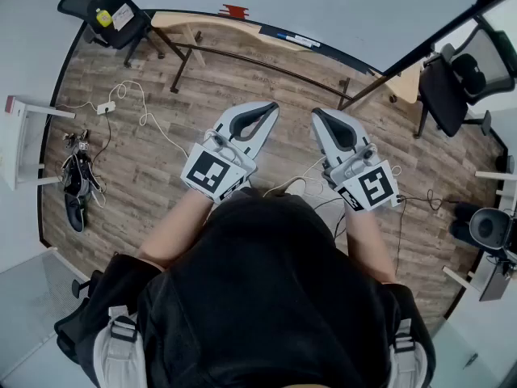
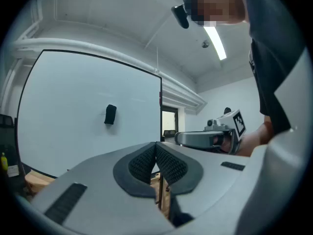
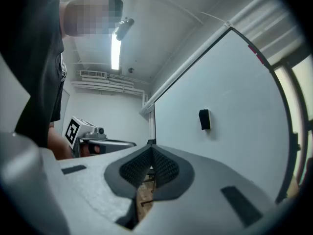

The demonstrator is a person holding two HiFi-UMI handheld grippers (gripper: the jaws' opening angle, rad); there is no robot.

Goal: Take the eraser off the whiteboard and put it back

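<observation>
I see the whiteboard (image 2: 78, 131) filling most of both gripper views, standing upright ahead of the two grippers, its face bare apart from one small dark thing. Below me in the head view the wood floor (image 1: 161, 192) runs up to the foot of the board. The person's black top (image 1: 266, 297) takes up the lower middle of that view, with both forearms reaching forward from it. A dark chair (image 1: 101, 6) stands at the far left by the board and another chair (image 1: 464, 79) at the far right. A white cable (image 1: 145, 118) trails loosely across the floor on the left.

My left gripper (image 1: 268, 108) and right gripper (image 1: 318, 115) are held level, side by side and apart, both aimed at the board but well short of it. In its own view the left gripper's pads (image 2: 168, 163) are pressed together at the tips with nothing between them. The right gripper's pads (image 3: 164, 168) are likewise closed tight on nothing.

The eraser (image 2: 110, 114) is small, dark and upright, stuck to the face of the board, above the line of both sets of jaws and touched by neither gripper.
</observation>
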